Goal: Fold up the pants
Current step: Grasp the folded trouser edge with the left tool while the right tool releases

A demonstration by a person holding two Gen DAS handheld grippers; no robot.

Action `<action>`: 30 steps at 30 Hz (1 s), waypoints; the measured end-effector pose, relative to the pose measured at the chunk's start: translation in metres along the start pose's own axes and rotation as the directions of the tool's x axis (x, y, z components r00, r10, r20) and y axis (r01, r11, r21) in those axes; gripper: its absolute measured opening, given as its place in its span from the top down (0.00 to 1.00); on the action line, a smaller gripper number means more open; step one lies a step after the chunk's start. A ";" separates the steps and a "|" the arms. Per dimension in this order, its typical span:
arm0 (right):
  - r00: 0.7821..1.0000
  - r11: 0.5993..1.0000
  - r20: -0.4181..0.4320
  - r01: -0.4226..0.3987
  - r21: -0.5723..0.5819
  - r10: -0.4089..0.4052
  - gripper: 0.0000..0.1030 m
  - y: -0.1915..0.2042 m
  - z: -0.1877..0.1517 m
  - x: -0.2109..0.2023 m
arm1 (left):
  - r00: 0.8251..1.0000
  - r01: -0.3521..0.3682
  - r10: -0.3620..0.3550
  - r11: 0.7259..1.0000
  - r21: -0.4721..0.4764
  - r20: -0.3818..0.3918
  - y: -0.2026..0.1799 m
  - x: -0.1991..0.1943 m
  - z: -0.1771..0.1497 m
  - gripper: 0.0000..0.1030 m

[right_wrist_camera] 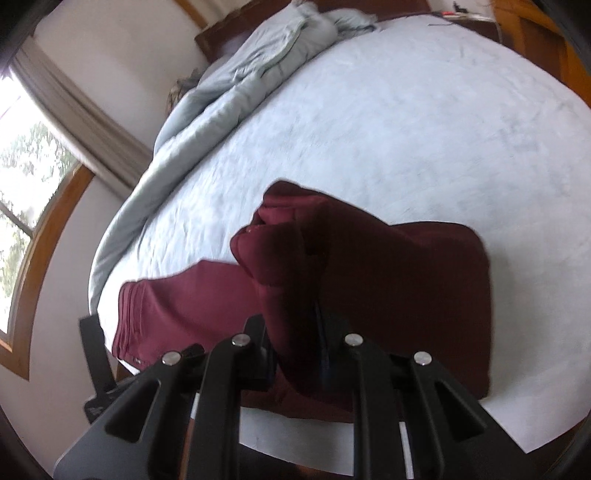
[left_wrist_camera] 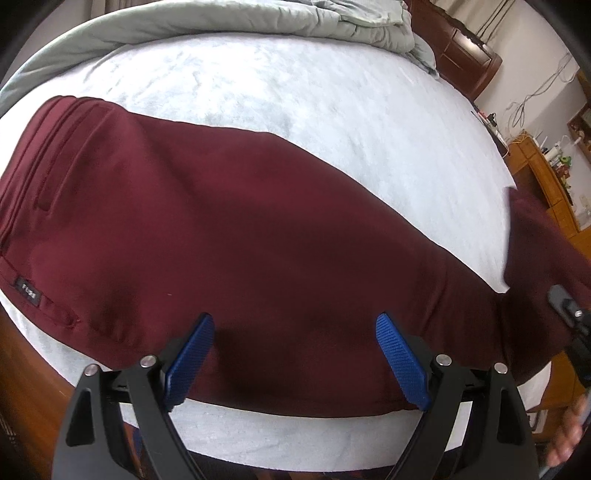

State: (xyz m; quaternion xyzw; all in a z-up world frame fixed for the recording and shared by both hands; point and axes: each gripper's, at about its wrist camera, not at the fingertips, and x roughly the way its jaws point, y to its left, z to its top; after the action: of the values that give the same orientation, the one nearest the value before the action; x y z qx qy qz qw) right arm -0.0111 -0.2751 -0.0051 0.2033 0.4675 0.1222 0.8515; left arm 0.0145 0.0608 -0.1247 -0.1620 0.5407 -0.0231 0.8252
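Bedroom setting: bed (left_wrist_camera: pixel 332 110) with pale blue-white sheet, filling most of both views. Grey-green quilt (left_wrist_camera: pixel 258 22) bunched along far edge of bed. Dark wooden headboard (left_wrist_camera: pixel 461 55) beyond quilt. Curtained window (right_wrist_camera: pixel 22 184) with wooden frame, seen at left of right wrist view. Wooden cabinet (left_wrist_camera: pixel 546 184) with small clutter on top, at right of left wrist view.

Pants (left_wrist_camera: pixel 240 240), maroon, laid lengthwise across near part of bed; waistband (left_wrist_camera: pixel 40 147) toward left, small dark label (left_wrist_camera: pixel 28 291) near lower left corner. Leg end lifted off sheet and carried back over the body of the garment, hanging in a fold in right wrist view.

Left gripper (left_wrist_camera: pixel 295 354): fingers (left_wrist_camera: pixel 190 358) with blue ribbed pads, spread wide, poised over near edge of pants, grasping nothing.

Right gripper (right_wrist_camera: pixel 295 350): fingers clenched on raised leg end of pants; pads largely hidden by cloth.
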 end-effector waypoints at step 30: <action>0.928 0.961 -0.250 -0.273 0.051 0.277 0.29 0.009 -0.068 0.039 | 0.954 0.228 -0.247 0.966 -0.125 -0.172 -0.011 0.016 0.009 0.13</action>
State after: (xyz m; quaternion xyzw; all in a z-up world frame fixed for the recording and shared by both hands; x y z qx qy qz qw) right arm -0.0480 -0.2355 -0.0626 0.2558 0.5406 0.2619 0.7574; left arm 0.0305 0.0491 -0.1325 -0.2654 0.5923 -0.1091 0.7529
